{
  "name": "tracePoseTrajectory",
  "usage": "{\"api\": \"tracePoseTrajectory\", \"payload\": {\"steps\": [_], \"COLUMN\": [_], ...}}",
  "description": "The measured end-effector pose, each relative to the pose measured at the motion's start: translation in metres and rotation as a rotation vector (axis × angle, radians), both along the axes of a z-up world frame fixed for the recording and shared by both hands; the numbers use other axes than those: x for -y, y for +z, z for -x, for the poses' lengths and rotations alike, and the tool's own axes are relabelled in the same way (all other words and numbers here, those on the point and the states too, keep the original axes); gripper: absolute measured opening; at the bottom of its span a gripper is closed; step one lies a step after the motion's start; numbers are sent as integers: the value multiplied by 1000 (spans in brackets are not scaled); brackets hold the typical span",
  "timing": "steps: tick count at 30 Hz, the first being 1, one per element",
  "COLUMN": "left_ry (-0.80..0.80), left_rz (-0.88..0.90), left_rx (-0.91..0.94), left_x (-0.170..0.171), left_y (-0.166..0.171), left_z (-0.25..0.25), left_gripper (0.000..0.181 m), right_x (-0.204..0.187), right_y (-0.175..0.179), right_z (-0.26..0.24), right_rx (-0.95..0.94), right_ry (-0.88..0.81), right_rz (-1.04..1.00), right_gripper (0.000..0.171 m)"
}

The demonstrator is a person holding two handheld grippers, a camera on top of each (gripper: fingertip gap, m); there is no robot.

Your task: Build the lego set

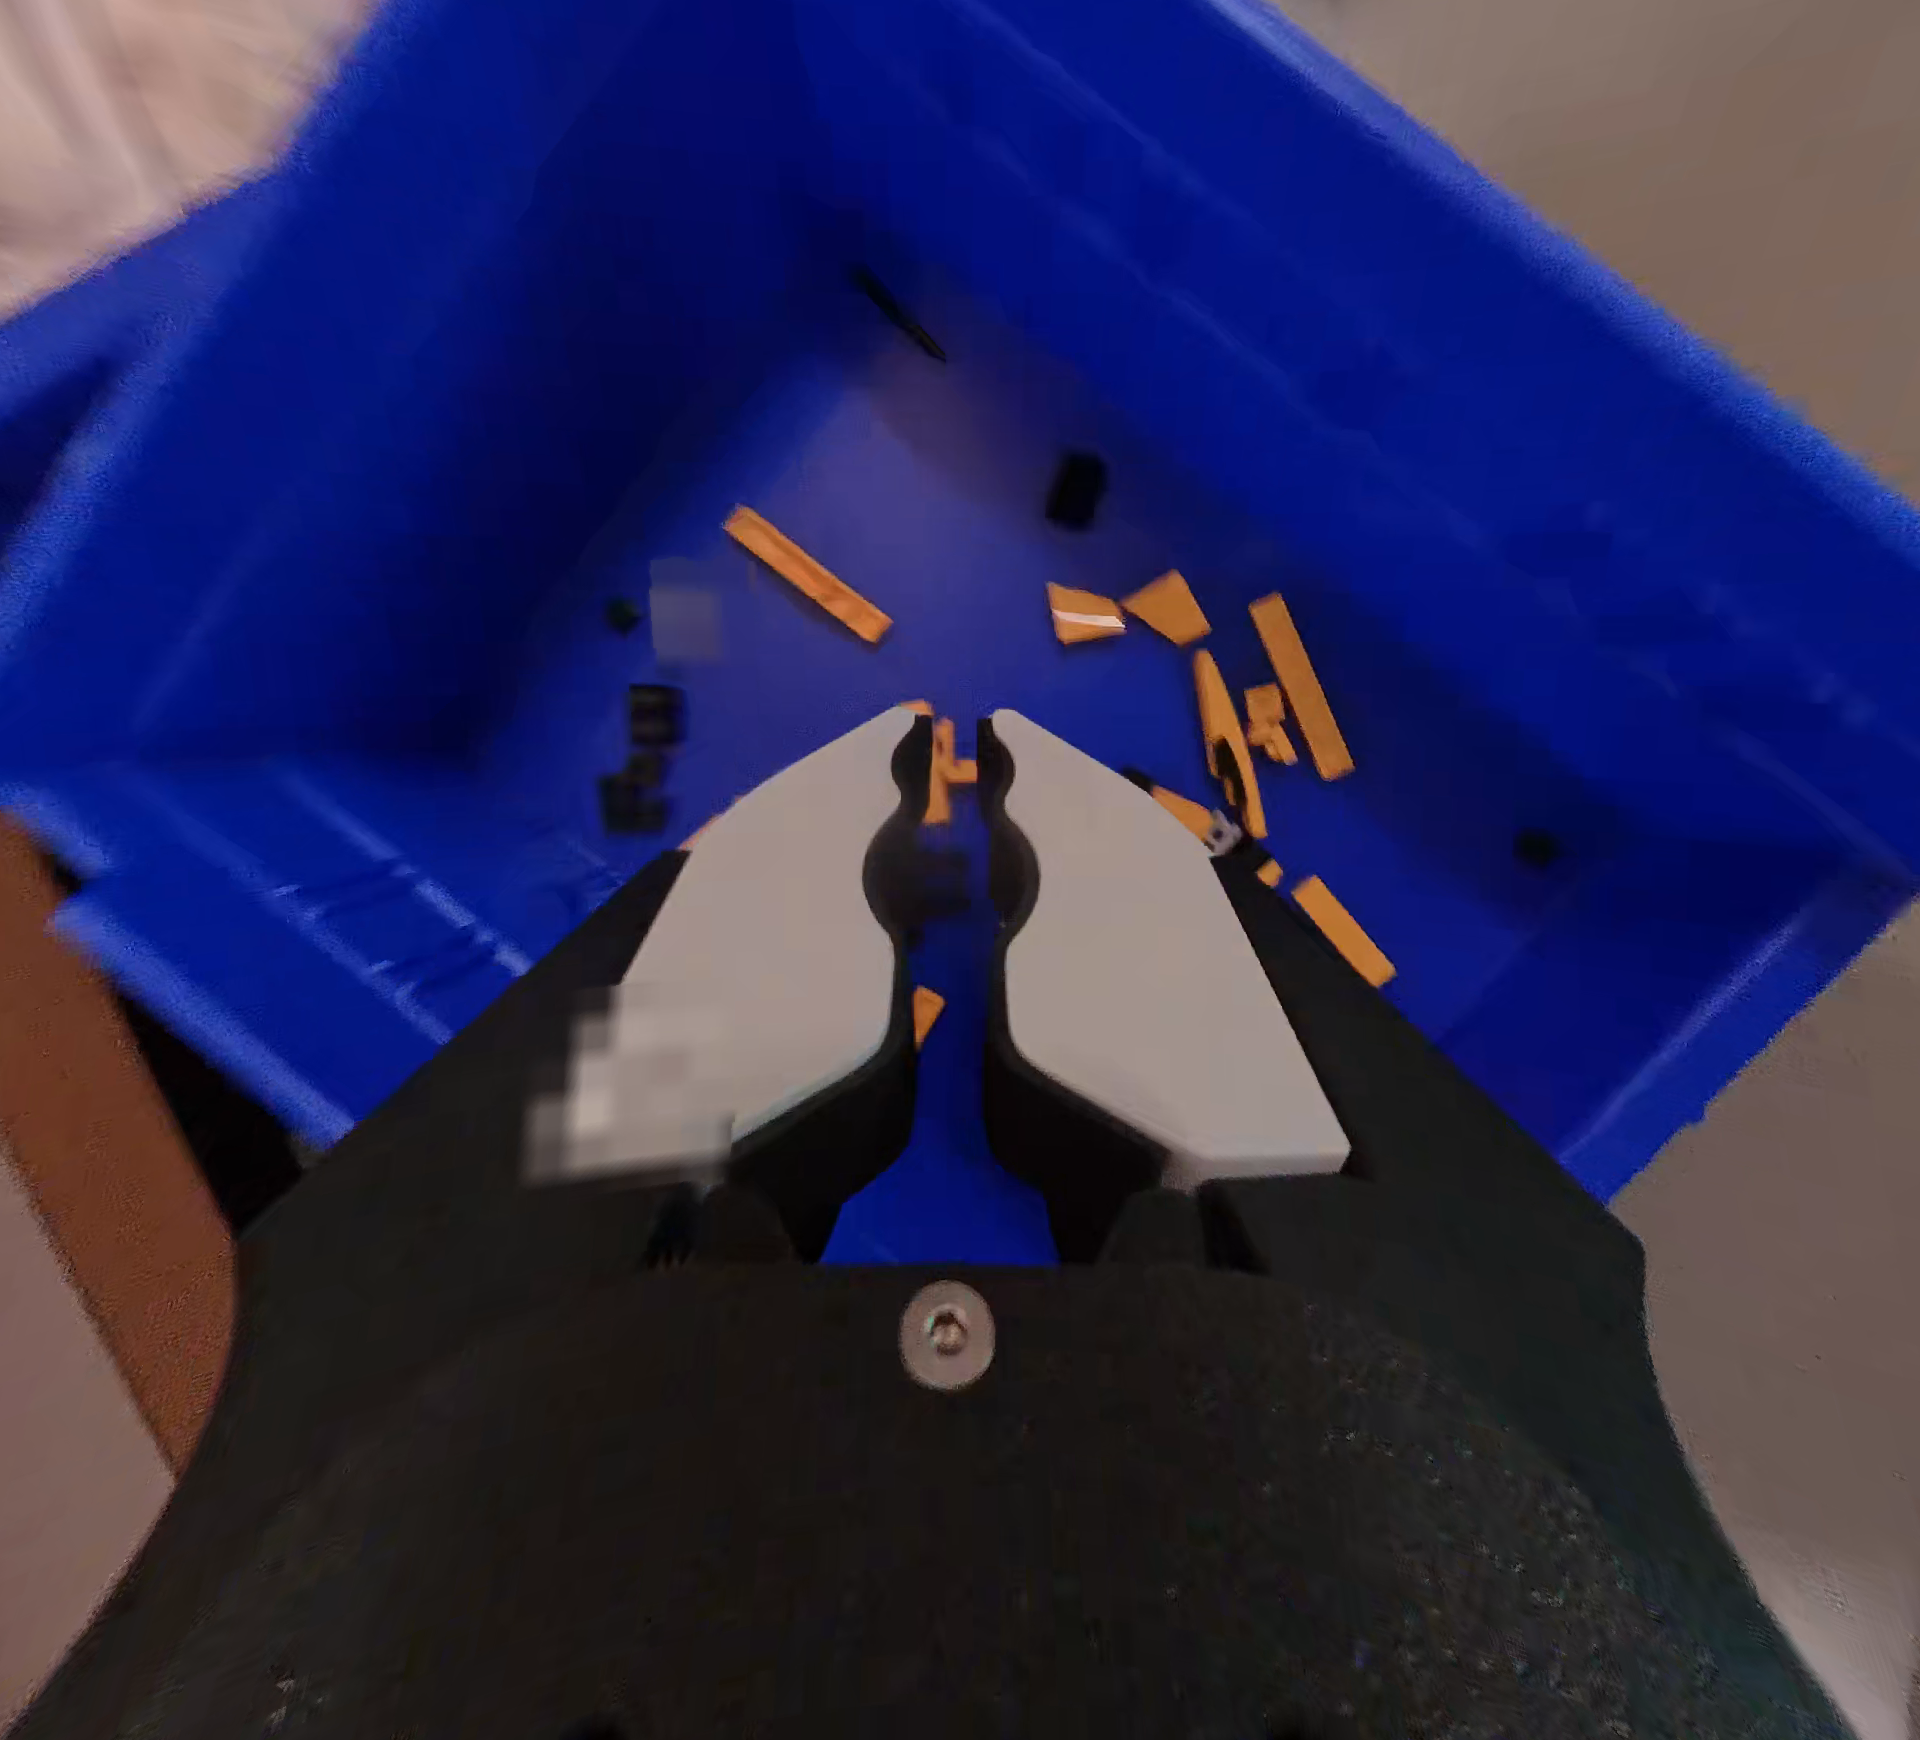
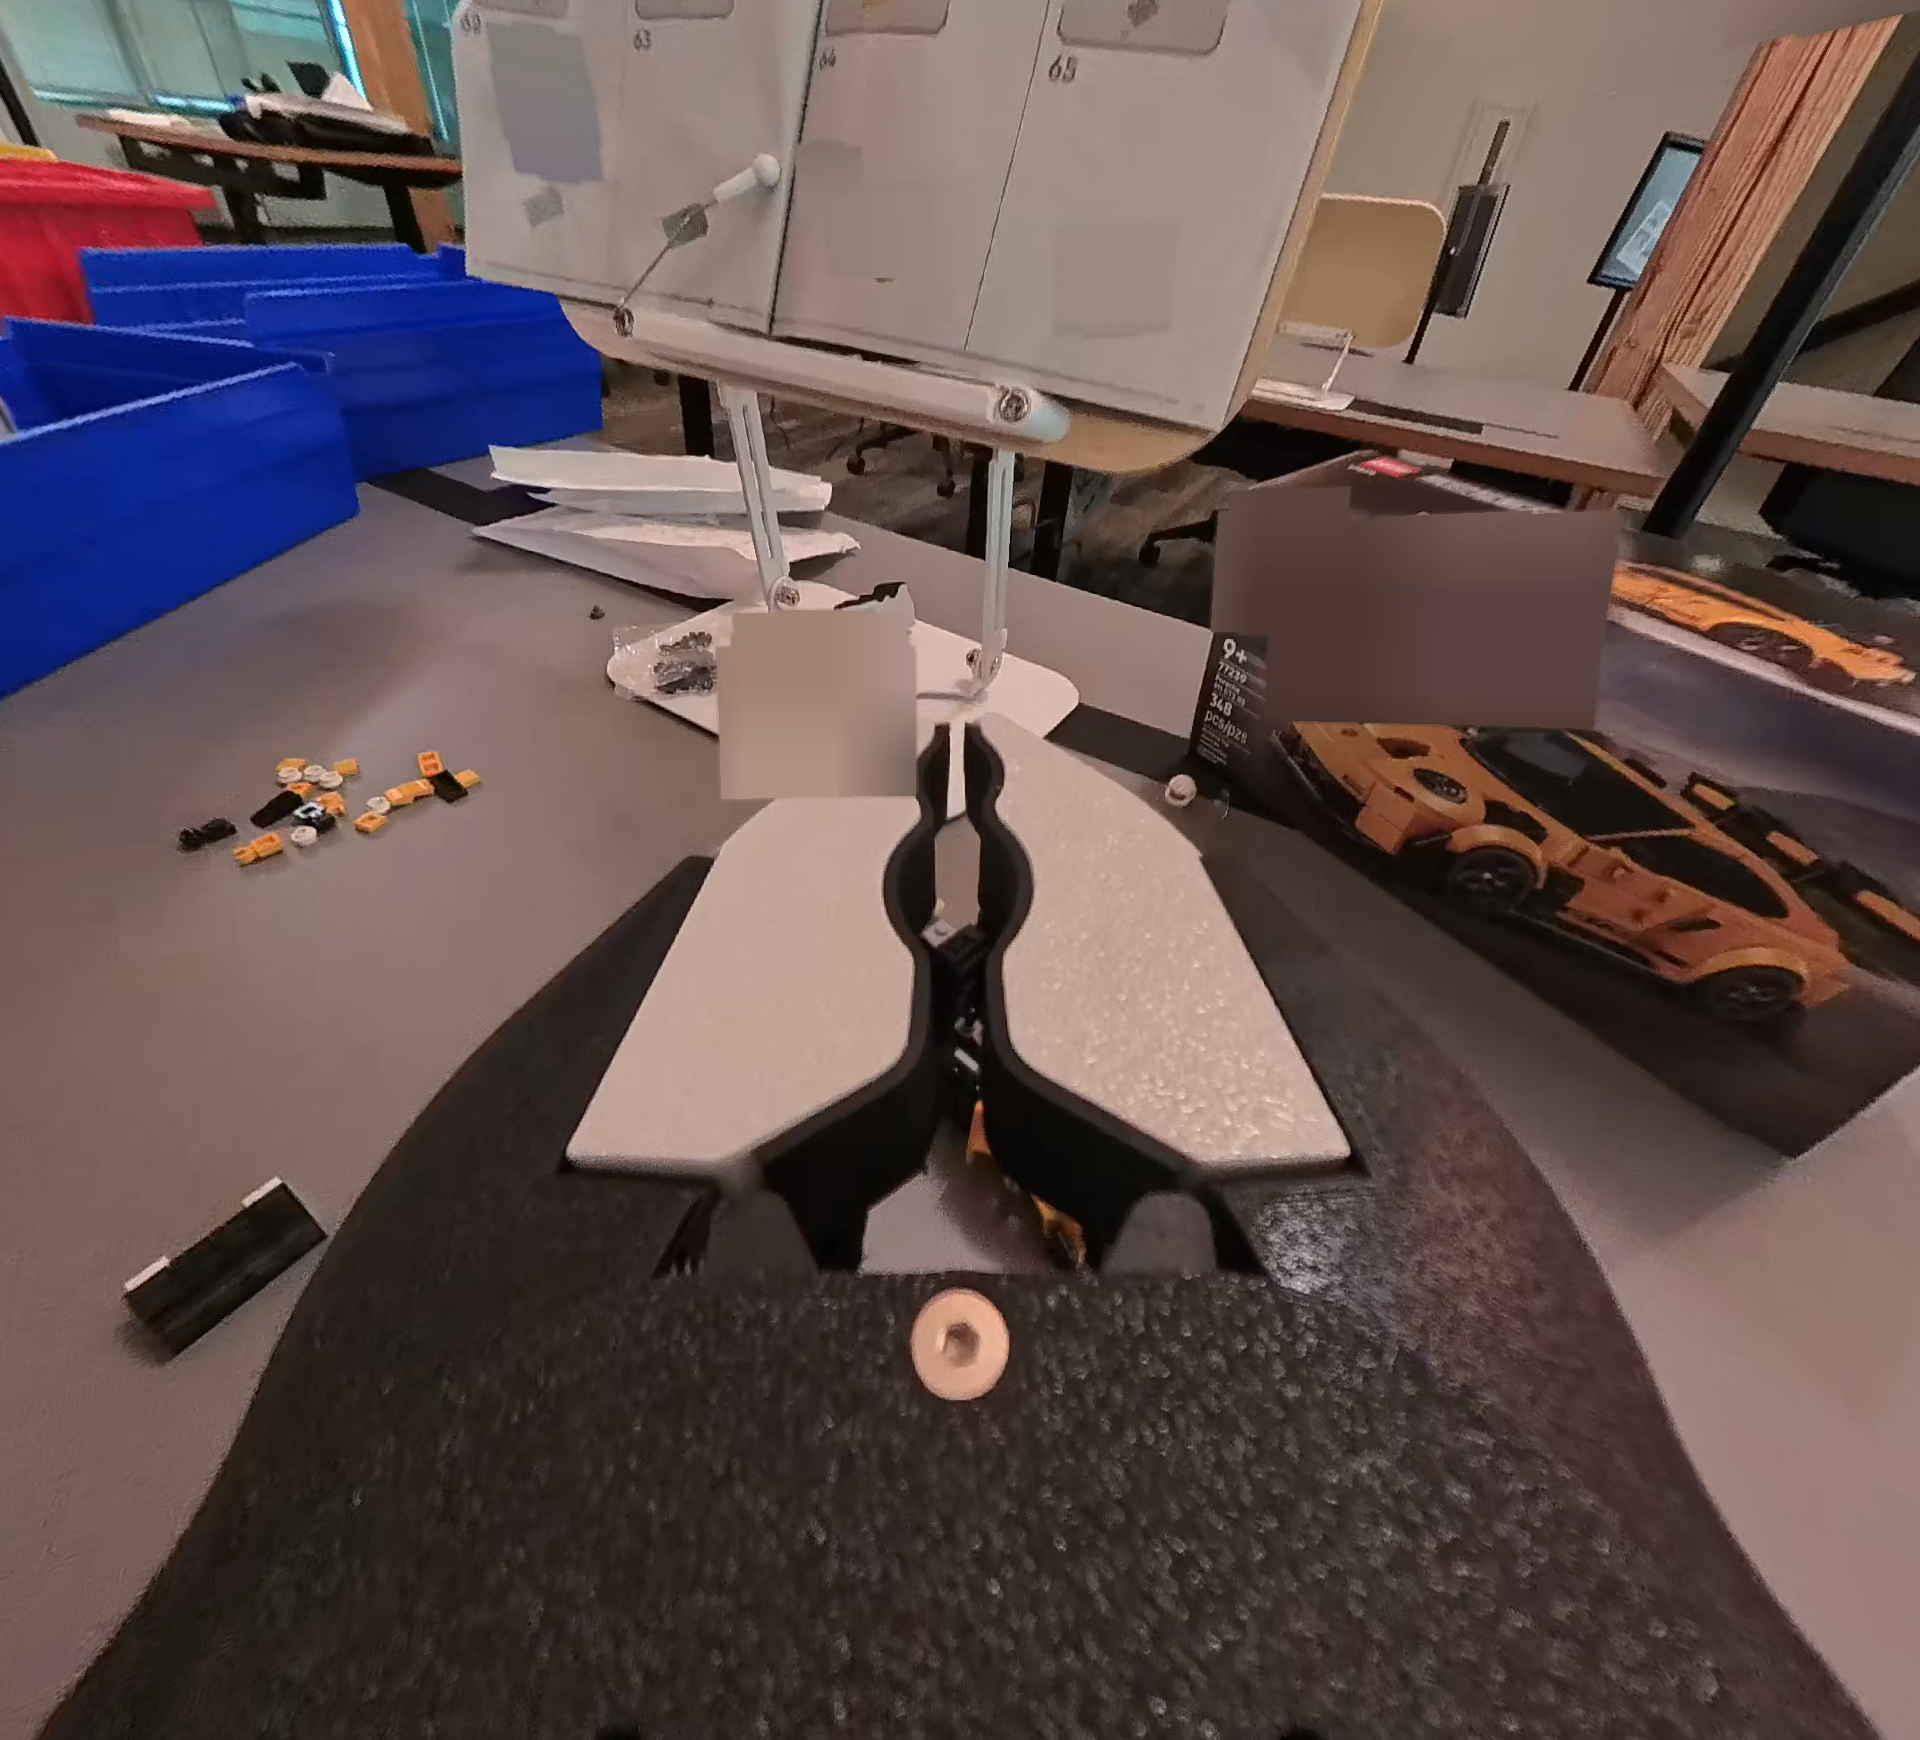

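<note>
In the left wrist view my left gripper [image 1: 952,732] reaches down into a blue bin [image 1: 582,256]. Its jaws stand close together, with a small orange piece [image 1: 943,781] filling the gap at the tips. Several loose orange pieces [image 1: 806,574] and black pieces [image 1: 1076,487] lie on the bin floor around it. In the right wrist view my right gripper [image 2: 956,740] is shut on a black and orange lego assembly [image 2: 962,1015] held deep between the fingers, just above the grey table [image 2: 436,963]. Most of the assembly is hidden.
An open instruction booklet [image 2: 904,163] stands on a white stand behind the right gripper. The set's box [image 2: 1558,859] lies at right. A pile of small pieces [image 2: 332,802] and a black brick [image 2: 223,1264] lie at left. Blue bins [image 2: 156,464] line the left edge. The left gripper's tips are roughly 60 cm from the right gripper's. The left gripper is farther from the black brick [image 2: 223,1264], some 50 cm, than the right, some 20 cm.
</note>
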State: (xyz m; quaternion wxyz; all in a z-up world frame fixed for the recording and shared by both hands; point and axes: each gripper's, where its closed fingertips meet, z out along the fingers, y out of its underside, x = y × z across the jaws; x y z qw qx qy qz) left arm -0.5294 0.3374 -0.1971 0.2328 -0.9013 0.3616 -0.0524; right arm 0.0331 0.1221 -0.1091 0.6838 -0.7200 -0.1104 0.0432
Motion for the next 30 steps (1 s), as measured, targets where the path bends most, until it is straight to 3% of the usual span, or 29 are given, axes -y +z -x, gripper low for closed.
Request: {"api": "tracePoseTrajectory", "payload": {"steps": [4,8,17,24,30], "left_ry": [-133,-211,-260,-222,-229], "left_rz": [184,247,230,193,189], "left_rx": [24,19,-122,-144,-137], "left_x": [34,51,63,55,56], "left_y": [-28,-46,-62,-65,-65], "left_z": [-23,-45,-63,-62,-64], "left_gripper": [14,16,8,20,9], "right_x": [-3,-5,-7,-8,-8], "right_y": [-10,-16,-24,-29,-33], "right_z": [5,10,22,26,28], "right_rx": [2,15,71,98,100], "right_ry": [12,20,37,49,54], "right_rz": [31,51,71,83,93], "right_gripper": [2,3,2,3,2]}}
